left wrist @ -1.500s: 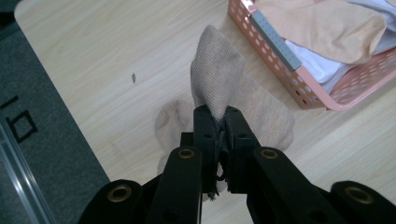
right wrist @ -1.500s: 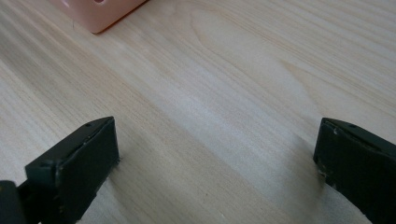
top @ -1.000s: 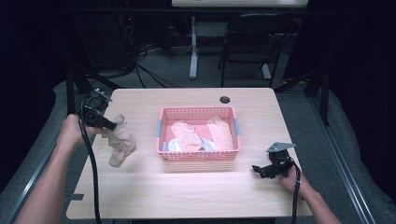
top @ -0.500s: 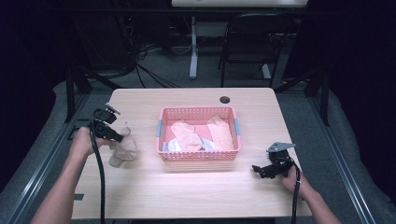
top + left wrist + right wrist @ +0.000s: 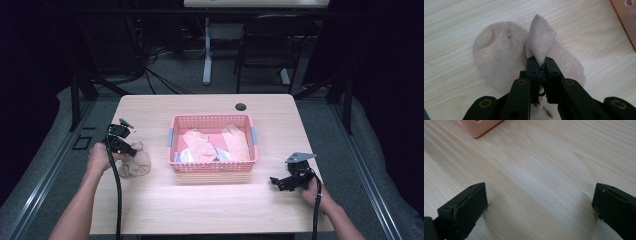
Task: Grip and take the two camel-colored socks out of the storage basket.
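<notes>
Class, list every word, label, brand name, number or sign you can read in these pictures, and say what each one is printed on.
None: no readable text anywhere.
Pink basket: no label or lettering visible.
Beige sock: plain, no logo.
Left gripper and right gripper: black, no markings to be read.
Table: bare wood grain, no sign or number.

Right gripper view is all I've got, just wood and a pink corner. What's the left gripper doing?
Observer: The left gripper is shut on a fold of a beige sock lying on the table.
Operator: What's that pink corner?
Observer: A pink basket mid-table, holding more beige socks.
Operator: Where is my right gripper?
Observer: The right gripper sits low, open, right of the basket, jaws pointing toward it.
</notes>
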`<state>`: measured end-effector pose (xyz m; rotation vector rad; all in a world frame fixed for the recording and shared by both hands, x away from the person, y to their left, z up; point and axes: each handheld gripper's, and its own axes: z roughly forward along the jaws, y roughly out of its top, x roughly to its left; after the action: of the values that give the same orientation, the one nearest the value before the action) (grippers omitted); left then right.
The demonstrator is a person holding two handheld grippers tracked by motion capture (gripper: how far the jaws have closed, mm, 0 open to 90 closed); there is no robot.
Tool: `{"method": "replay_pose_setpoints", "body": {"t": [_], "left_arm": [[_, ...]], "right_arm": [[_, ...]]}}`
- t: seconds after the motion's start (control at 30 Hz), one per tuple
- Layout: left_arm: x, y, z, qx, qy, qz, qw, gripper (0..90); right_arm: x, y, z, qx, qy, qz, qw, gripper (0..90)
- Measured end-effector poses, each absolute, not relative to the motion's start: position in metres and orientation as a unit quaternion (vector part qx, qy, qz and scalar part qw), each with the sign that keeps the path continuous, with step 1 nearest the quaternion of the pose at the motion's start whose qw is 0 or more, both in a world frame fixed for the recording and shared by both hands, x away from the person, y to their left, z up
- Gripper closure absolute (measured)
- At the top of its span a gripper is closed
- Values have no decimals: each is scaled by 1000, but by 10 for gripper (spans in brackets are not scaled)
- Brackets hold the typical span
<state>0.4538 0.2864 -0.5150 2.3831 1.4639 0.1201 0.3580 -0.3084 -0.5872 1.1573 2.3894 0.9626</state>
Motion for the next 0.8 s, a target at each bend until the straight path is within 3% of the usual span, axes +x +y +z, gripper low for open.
{"method": "replay_pose_setpoints", "body": {"t": [0.17,0.3,0.47,0.8], "left_arm": [[444,290,-508,825,531,70,179,370],[428,293,-497,818,531,90,202,195],[405,295,-496,811,532,108,219,125],[361,310,-530,793,557,124,211,0]], "right_arm": [[357,-308,-587,407,834,336,160,0],[357,-308,-587,407,834,335,160,0],[358,-308,-587,406,835,335,159,0],[358,-308,-587,406,835,335,159,0]]}}
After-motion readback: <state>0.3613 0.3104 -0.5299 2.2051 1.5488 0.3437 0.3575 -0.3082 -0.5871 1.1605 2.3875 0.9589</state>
